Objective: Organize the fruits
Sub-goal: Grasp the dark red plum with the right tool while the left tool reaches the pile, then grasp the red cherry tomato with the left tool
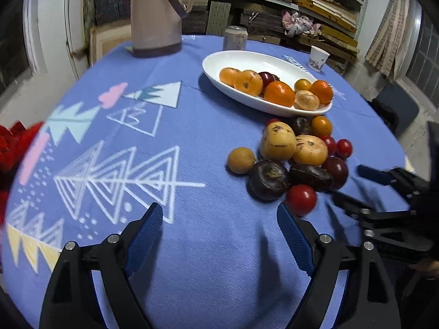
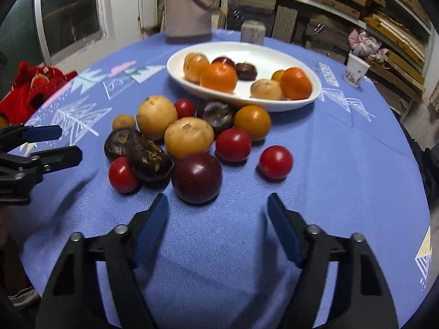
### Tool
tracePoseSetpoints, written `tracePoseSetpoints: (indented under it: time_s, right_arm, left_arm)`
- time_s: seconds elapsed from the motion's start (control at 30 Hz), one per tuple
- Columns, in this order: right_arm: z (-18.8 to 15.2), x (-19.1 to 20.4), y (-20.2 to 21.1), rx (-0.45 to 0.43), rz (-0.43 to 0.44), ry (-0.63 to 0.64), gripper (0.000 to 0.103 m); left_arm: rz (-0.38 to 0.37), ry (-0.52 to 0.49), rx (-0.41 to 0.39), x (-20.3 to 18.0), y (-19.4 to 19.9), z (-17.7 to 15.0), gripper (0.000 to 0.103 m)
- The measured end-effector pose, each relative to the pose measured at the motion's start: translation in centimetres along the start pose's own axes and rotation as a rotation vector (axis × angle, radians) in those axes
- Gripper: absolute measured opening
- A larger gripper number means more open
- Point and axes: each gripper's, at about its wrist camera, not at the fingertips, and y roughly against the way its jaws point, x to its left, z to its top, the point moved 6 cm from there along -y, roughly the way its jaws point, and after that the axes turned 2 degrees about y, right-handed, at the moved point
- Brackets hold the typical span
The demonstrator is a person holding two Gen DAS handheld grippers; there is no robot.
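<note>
Hovering low over the blue patterned tablecloth (image 1: 208,148), the left gripper (image 1: 219,219) is gaping wide with nothing between its blue pads, a red cherry tomato (image 1: 301,199) lying just beyond its right fingertip. The right gripper (image 2: 216,208) is likewise spreading wide and gripping nothing, its fingers pointing at a dark purple plum (image 2: 197,177) sitting just ahead of the left one. A loose pile of fruit (image 2: 175,139) is resting on the cloth near the middle of the table: two yellow-brown fruits, several wrinkled dark fruits, a small tan one, red cherry tomatoes and an orange tomato (image 2: 253,122), most of them touching one another. One red tomato (image 2: 275,162) is lying a little apart to the right of the pile. Just beyond the pile, a white oval dish (image 2: 263,52) is holding oranges, paler yellow-brown fruits and a couple of dark ones. Farther back a tall beige thermos jug (image 1: 156,13) and a drink can (image 1: 235,37) are standing near the far edge, a paper cup (image 1: 318,58) is sitting at far right, and a red cloth (image 2: 33,87) is lying at the left edge.
</note>
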Motion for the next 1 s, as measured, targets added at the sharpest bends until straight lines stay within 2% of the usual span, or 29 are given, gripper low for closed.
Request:
tracePoseSetpoints:
  time_s: [0.1,0.13,0.23,0.33,0.43,0.6,0.8,0.9,1.0]
  right_arm:
    - [0.5,0.5,-1.0,0.026,-0.013,0.021,0.069]
    - [0.7,0.8,-1.2,0.03,-0.008,0.033,0.063]
    - [1.4,1.6,-1.6,0.039,0.034,0.068,0.038]
    - [1.5,1.9,-1.4,0.03,0.03,0.079,0.037]
    - [0.6,1.4,-0.7,0.013,0.078,0.031,0.037]
    - [-0.9,-0.3,1.2,-0.015,0.095,-0.038,0.037]
    - [-2.8,-1.8,3.3,-0.041,0.115,-0.086,0.038]
    - [-3.3,-1.9,3.7,-0.053,0.155,-0.108,0.037]
    - [-3.6,-1.8,3.9,-0.062,0.174,-0.115,0.037]
  left_arm:
    - [-0.009,-0.002,0.0,-0.1,0.0,-0.1,0.086]
    - [-0.026,-0.006,0.006,-0.4,0.0,-0.2,0.086]
    - [-0.08,0.008,0.023,-0.7,0.0,-0.6,0.086]
    - [-0.064,-0.011,0.009,-1.1,0.0,-0.7,0.086]
    - [-0.059,-0.041,0.016,-1.8,-0.2,-0.9,0.086]
    - [-0.059,-0.078,0.034,-3.3,-0.7,-1.1,0.086]
    - [-0.101,-0.066,0.023,-5.0,-1.5,-1.0,0.086]
    - [-0.088,-0.072,0.044,-5.6,-2.4,-1.0,0.083]
    - [-0.101,-0.081,0.035,-6.3,-2.6,-0.7,0.074]
